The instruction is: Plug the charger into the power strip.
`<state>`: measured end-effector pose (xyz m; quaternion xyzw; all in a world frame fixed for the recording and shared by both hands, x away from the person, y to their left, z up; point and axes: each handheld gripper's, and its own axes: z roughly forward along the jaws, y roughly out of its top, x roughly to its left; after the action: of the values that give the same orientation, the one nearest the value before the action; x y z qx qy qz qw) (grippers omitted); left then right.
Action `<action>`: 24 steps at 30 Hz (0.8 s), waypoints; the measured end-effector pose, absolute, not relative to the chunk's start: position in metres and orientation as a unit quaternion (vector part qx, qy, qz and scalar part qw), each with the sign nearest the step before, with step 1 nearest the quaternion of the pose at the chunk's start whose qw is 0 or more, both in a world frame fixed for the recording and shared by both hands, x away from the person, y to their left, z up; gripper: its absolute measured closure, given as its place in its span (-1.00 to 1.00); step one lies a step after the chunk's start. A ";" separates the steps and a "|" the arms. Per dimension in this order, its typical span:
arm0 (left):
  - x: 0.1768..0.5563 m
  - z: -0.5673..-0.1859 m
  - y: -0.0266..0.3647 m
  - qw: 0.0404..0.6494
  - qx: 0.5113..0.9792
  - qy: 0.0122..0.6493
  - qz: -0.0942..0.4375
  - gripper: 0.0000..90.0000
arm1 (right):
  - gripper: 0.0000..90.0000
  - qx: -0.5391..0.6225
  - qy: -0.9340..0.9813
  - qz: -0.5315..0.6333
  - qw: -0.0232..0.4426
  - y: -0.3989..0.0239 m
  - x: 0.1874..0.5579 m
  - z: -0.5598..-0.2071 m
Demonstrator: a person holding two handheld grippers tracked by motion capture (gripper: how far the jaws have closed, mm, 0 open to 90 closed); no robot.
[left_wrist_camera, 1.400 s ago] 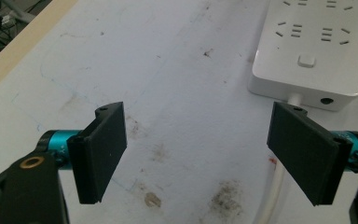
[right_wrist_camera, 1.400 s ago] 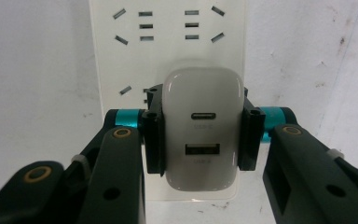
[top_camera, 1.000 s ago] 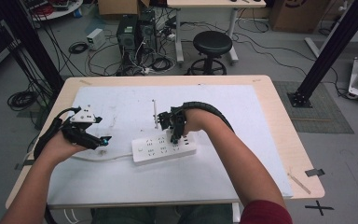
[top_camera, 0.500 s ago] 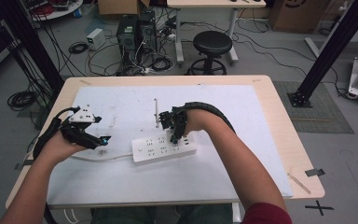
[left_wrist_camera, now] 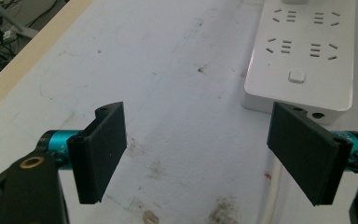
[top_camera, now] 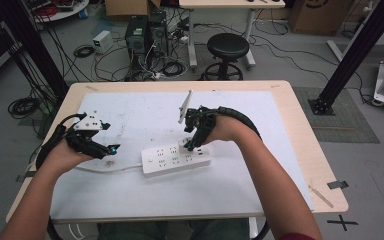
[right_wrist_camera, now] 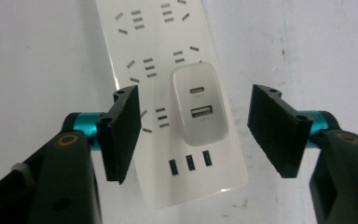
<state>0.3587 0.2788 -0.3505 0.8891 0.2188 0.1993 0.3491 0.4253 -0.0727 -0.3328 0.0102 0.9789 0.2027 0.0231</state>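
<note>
Desk [top_camera: 300, 150]: light wood top, most of it under a white mat [top_camera: 145, 195] with scuffs and dark smudges. Beyond the far edge, on the floor: a black round stool [top_camera: 228, 47], a computer tower [top_camera: 136, 35] and a tangle of cables [top_camera: 167, 67].

Power strip [top_camera: 176, 159]: white, lies flat on the mat near the desk's middle, long side running left to right. Its white cord [top_camera: 105, 170] leaves the left end and curves toward the near left edge.

Charger [right_wrist_camera: 199, 104]: small white block with two ports on its face, plugged into the strip near its right end, standing up from the sockets.

Right tool [right_wrist_camera: 196, 133]: hangs just above the charger, pointing down. Jaws have just been opening and are spread, one on each side of the charger, pads clear of it. Nothing pinched. In the high view the right tool [top_camera: 192, 142] and the hand [top_camera: 225, 131] behind it cover the strip's right end.

Left tool [left_wrist_camera: 200, 154]: low over the mat just left of the strip, jaws spread wide with bare mat between them. The strip's left end sits just beyond the right-hand jaw, apart from it. In the high view the left tool [top_camera: 111, 150] points right toward the strip.
</note>
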 end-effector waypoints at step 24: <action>0.352 -0.348 0.266 0.419 0.870 0.170 0.197 -0.56 | -0.58 0.134 0.897 0.416 0.061 -0.150 0.375 -0.332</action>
<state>0.3519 0.2664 -0.3478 0.8696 0.1700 0.1974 0.4194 0.3749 -0.1499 -0.3319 0.1337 0.8973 0.4162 0.0608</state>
